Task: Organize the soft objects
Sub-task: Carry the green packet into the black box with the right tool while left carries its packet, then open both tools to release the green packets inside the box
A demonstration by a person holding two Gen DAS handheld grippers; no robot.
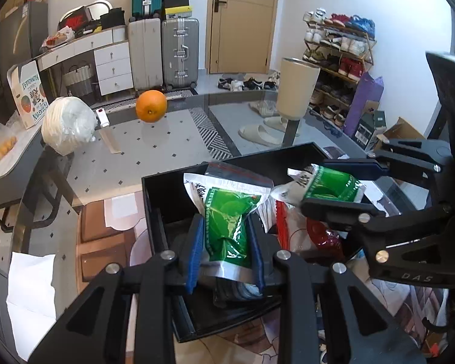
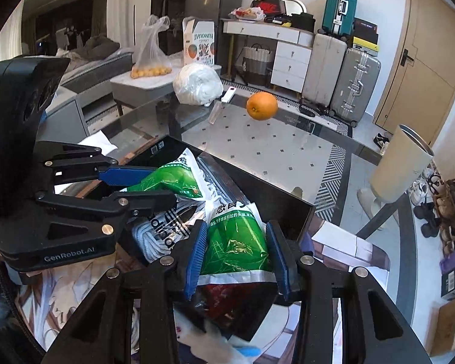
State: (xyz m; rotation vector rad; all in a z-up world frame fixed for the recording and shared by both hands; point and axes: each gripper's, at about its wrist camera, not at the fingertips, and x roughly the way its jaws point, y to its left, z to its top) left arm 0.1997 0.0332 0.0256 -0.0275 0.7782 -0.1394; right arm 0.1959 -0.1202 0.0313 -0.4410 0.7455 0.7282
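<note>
The glass table [image 1: 173, 139] carries a black bin [image 1: 154, 200], and both grippers reach in over it from the near side, side by side, fingers pointing forward and slightly down.

The left gripper [image 1: 226, 242] sits above the bin's left half. A green sachet [image 1: 227, 221] stands between its blue pads [image 1: 195, 251], white top edge pointing away from the camera and lower end hanging over the bin's interior. The pads press against both sides of the packet, so the tongs are pinching it, only partly closed.

The right gripper [image 2: 236, 254] works over the right half, turned so its fingers lie one above the other in the left view. It clamps a second green sachet [image 2: 235, 242] the same way, pads tight on either side, above a red packet [image 2: 227, 300] lying in the bin. A bagged white garment [image 2: 160, 236] lies just left of it.

Farther back on the glass sit a cream cylinder [image 1: 297, 88], a wrapped stack of bowls [image 1: 68, 124] and an orange [image 1: 151, 106].
</note>
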